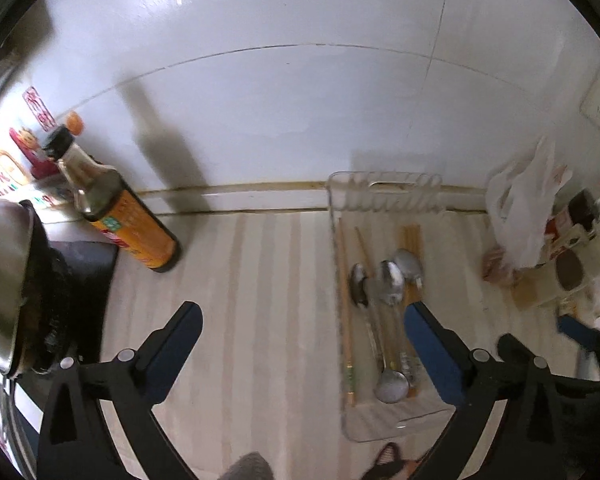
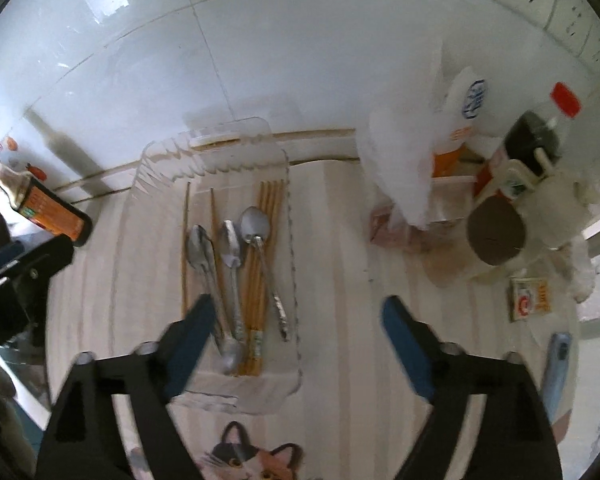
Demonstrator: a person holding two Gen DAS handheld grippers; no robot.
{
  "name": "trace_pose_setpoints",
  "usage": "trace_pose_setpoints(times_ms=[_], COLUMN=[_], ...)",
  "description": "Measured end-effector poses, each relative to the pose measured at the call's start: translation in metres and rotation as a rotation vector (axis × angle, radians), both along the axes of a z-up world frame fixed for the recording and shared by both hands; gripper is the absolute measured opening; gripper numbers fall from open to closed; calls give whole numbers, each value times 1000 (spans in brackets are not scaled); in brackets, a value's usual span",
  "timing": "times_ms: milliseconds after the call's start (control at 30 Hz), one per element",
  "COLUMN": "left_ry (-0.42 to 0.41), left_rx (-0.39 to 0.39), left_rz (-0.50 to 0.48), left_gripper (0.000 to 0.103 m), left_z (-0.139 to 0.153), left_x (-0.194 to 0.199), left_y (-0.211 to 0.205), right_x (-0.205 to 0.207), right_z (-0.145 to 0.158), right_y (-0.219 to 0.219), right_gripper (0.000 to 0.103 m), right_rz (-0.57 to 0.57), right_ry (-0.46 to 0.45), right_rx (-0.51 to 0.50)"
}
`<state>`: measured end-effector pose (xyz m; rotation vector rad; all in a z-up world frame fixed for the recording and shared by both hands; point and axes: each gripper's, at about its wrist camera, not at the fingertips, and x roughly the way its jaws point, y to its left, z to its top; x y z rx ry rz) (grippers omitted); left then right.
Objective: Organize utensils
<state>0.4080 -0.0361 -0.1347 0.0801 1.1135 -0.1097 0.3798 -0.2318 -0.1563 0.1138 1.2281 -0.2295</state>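
Steel spoons (image 2: 230,248) and light wooden chopsticks (image 2: 266,240) lie in the clear tray (image 2: 296,280). Both the left gripper (image 1: 300,312) and the right gripper (image 2: 296,308) are spread wide, holding nothing. The spoons probably handle stiff and slippery; mid-handle looks the best place to grasp.

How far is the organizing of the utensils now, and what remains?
Done, it seems: four spoons and the chopsticks lie inside the clear tray. In hand: nothing; the left gripper and right gripper both have open, empty jaws. Left: I see no loose utensil on the counter, though one spoon lies reversed and two chopsticks are apart from the bundle.
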Motion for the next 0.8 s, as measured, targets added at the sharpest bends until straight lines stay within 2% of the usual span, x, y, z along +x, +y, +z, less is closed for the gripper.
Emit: trace_pose_setpoints(times_ms=[67, 267, 467, 800], left_ry=[-20, -15, -40, -134], left_rx=[22, 36, 30, 16], left_rz=[-11, -21, 2, 27], left_gripper=[103, 103, 103, 103], left_z=[-3, -13, -3, 49], left_x=[-6, -20, -41, -113], left_y=[-1, -5, -4, -3], right_x=[-5, -23, -42, -98], right_z=[0, -6, 0, 63], right_y=[3, 3, 2, 10], right_gripper=[101, 102, 102, 102], right_rz=[0, -22, -17, 23], right_ry=[-3, -20, -59, -201], right_rx=[-23, -64, -88, -135])
